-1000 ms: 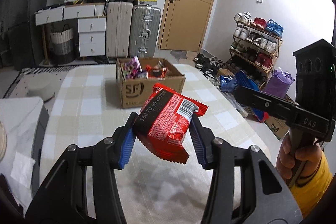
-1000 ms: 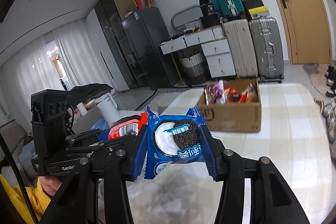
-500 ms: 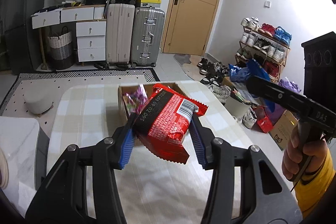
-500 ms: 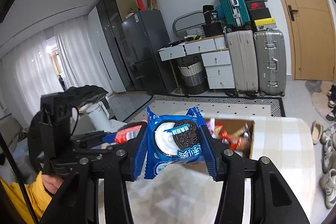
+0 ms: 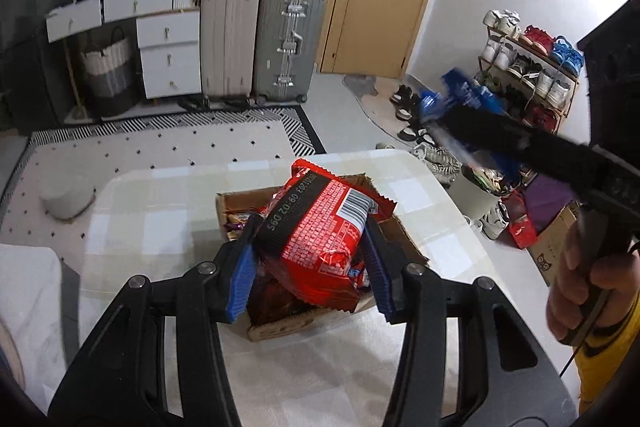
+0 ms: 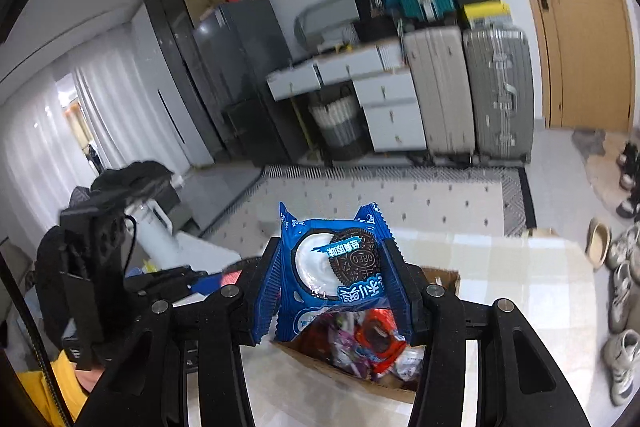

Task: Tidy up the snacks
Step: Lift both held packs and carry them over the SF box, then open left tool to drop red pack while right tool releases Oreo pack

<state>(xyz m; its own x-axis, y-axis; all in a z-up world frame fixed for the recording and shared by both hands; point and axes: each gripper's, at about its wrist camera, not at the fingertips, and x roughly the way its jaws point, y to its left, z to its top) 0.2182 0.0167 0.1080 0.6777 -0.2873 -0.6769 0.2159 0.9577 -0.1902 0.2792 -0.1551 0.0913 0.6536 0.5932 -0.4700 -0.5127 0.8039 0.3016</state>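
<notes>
Left wrist view: my left gripper (image 5: 310, 261) is clamped on a red snack packet (image 5: 320, 227), blue pads pressing both sides. The packet hangs over the open cardboard box (image 5: 400, 239), which sits on the checked table (image 5: 160, 219). Box already has wrappers in it, red and purple ones showing at the left inner edge. My right gripper (image 5: 452, 107) shows at the right of this view, blurred, with something blue in it, up above the table's far corner and apart from the box.

Right wrist view: right gripper (image 6: 334, 291) is squeezed on a blue Oreo packet (image 6: 334, 267), held upright between the pads. The box (image 6: 440, 277) is just below and behind the packet, with mixed wrappers inside, including a red Oreo pack (image 6: 378, 337). The left gripper (image 6: 188, 277) shows at left; a bit of red at its tip.

Progress, as I judge it: several snacks already boxed, two more in hand and not yet dropped. Left packet looks about ready to release; right one seems close to the box too. Can't see whether loose snacks remain on the table.
</notes>
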